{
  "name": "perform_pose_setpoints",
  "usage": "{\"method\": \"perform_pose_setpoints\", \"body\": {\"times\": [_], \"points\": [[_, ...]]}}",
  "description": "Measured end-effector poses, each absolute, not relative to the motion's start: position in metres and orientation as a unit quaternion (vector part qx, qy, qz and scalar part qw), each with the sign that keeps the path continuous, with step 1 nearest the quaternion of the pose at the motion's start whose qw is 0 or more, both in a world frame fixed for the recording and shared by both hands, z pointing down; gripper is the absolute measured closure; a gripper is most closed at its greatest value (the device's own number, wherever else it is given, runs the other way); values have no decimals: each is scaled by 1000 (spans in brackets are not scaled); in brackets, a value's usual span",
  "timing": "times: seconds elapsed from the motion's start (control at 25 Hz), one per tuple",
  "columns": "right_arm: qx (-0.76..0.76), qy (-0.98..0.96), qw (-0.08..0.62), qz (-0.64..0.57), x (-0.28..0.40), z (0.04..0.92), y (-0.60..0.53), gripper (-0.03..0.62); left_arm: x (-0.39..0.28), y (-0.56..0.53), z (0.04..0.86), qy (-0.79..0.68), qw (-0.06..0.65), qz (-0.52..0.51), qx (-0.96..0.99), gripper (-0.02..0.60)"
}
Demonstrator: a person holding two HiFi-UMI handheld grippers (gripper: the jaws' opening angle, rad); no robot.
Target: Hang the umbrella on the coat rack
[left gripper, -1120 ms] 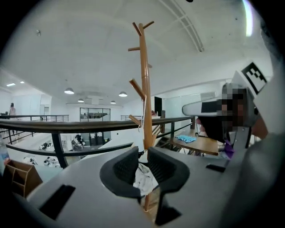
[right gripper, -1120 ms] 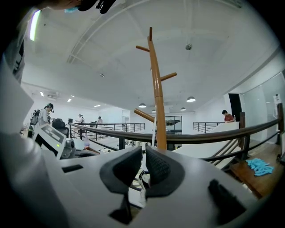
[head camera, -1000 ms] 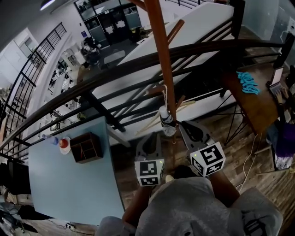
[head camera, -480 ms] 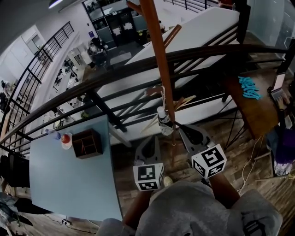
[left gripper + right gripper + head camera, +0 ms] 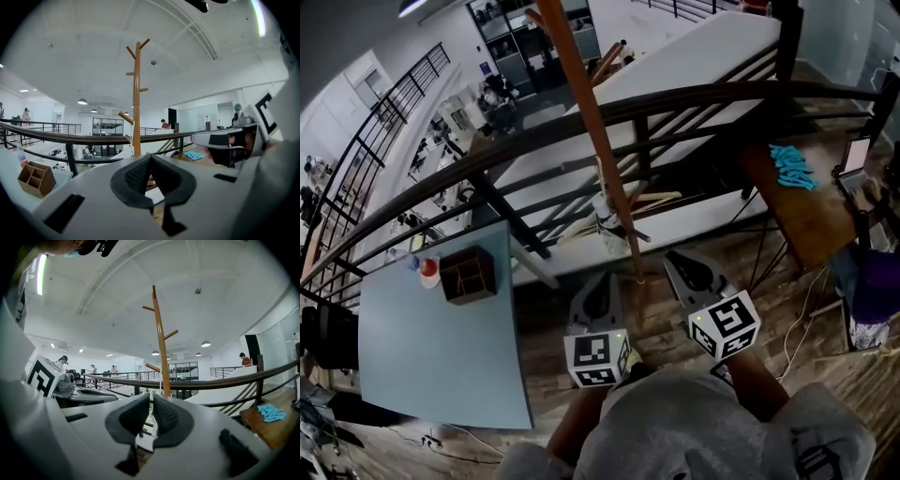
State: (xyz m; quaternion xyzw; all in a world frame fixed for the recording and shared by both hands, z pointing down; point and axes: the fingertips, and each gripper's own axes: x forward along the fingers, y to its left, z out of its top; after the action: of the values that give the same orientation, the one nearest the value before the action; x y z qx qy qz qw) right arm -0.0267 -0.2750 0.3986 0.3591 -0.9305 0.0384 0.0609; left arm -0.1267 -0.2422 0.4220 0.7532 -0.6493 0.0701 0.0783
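Head view: the left gripper [image 5: 602, 279] is pressed together and empty; the right gripper [image 5: 673, 261] is all but together, also empty. Just ahead of the left one, which is the nearer, and apart from both, the umbrella [image 5: 607, 225] hangs upright by its cord against the rack [image 5: 586, 131], apparently already hung.

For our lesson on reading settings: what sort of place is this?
Probably a mezzanine in an open-plan office: a railing overlooks a lower floor with people at work, while a coat rack and table stand on this wooden-floored level.
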Motion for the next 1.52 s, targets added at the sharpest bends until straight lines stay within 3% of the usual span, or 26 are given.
{"method": "perform_pose_setpoints", "body": {"times": [0.72,1.52], "points": [[351,-934,50,32,65,404,-160,554,-58,-113,421,-679,62,84,727,566],[379,-923,63,35,112,400,-113,554,-56,-48,395,-692,39,90,715,566]]}}
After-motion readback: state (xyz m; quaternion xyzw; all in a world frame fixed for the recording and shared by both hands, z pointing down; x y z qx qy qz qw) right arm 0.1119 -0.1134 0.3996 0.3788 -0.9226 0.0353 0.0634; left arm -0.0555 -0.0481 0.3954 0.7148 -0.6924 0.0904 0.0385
